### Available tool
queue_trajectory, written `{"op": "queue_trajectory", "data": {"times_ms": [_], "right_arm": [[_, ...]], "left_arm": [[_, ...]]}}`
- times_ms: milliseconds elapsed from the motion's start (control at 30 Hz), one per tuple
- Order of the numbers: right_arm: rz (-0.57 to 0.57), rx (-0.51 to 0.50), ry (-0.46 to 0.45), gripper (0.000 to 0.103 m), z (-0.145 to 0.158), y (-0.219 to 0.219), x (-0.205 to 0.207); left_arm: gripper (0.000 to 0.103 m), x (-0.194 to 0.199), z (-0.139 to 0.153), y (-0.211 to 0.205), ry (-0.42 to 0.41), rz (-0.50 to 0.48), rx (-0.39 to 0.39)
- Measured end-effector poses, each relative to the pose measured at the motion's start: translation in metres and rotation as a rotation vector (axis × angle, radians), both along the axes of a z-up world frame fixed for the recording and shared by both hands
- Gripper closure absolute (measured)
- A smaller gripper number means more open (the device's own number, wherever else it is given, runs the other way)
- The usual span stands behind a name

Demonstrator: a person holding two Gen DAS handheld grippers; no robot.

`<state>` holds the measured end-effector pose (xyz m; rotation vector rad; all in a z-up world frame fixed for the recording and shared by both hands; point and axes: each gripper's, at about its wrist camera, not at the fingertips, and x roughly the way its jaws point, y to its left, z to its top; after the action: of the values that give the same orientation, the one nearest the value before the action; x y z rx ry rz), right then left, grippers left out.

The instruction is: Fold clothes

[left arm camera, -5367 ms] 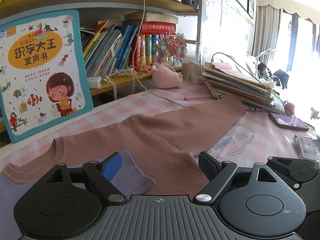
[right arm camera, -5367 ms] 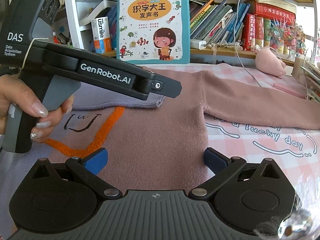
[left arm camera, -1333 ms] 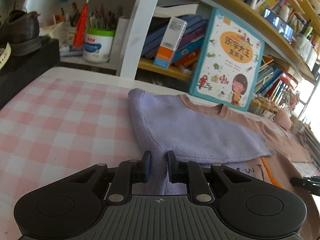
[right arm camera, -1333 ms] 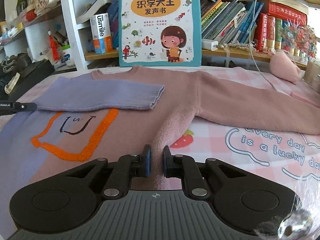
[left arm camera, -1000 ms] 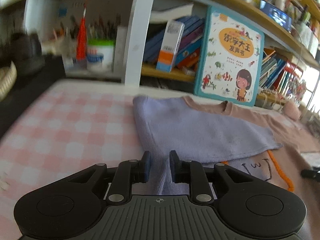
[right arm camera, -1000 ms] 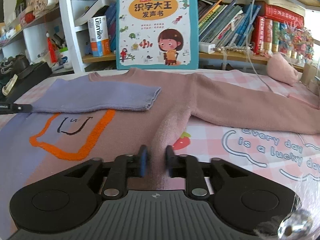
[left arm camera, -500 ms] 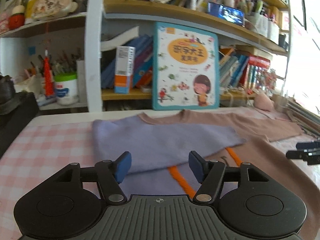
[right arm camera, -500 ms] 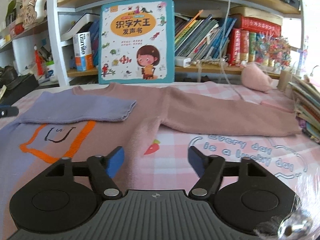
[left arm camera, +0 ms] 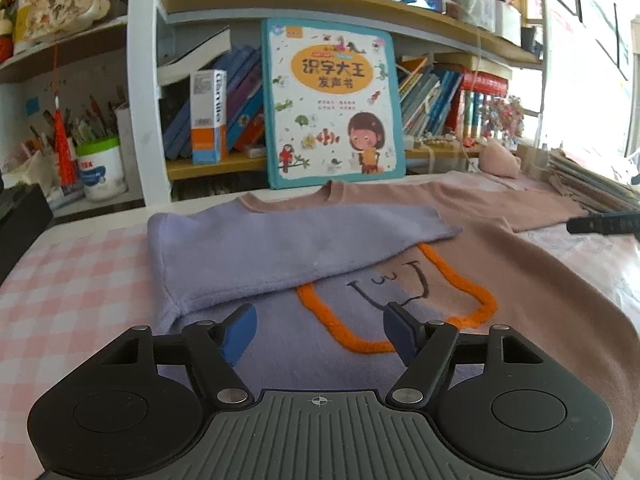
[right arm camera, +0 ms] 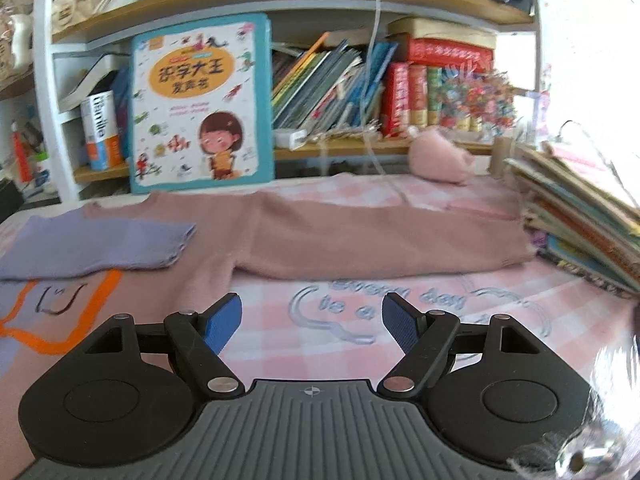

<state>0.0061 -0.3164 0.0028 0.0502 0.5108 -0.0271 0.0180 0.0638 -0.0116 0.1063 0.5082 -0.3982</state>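
The lilac sleeve (left arm camera: 288,248) lies folded across the sweater (left arm camera: 520,280) chest, near the table's left edge. The left gripper (left arm camera: 319,330) hovers over the hem, released and empty. The pink sleeve (right arm camera: 380,240) runs long along the back, its cuff by the book stack (right arm camera: 580,216) at the right edge. The right gripper (right arm camera: 312,322), spread and empty, faces it over checked cloth (right arm camera: 400,320), nearer than the left.
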Motion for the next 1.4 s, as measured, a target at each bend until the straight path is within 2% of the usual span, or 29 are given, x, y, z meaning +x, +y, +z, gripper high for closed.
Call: {"op": "queue_trajectory", "data": {"times_ms": [67,267,500,867,1167,1400], "right_arm": [[-0.020,-0.004,-0.011,0.024,0.002,-0.005,0.001],[-0.084,-0.021,-0.013,0.024,0.007,-0.022,0.003],[-0.129,-0.008,-0.010,0.021,0.011,-0.038,0.007],[-0.173,0.007,0.059,0.020,0.005,-0.070,0.029],[-0.235,0.063,0.164,0.021,-0.008,-0.115,0.067],[-0.267,0.095,0.207,0.024,-0.010,-0.147,0.089]], "left_arm": [[0.024,-0.003,0.000,-0.002,-0.007,-0.030,0.005],[0.023,-0.010,-0.002,-0.010,-0.034,-0.097,0.041],[0.018,-0.011,-0.003,-0.010,-0.026,-0.106,0.033],[0.013,-0.013,-0.005,-0.012,-0.015,-0.154,0.028],[0.010,-0.012,-0.007,-0.012,-0.004,-0.147,0.033],[0.010,-0.010,-0.009,-0.012,0.008,-0.147,0.044]]}}
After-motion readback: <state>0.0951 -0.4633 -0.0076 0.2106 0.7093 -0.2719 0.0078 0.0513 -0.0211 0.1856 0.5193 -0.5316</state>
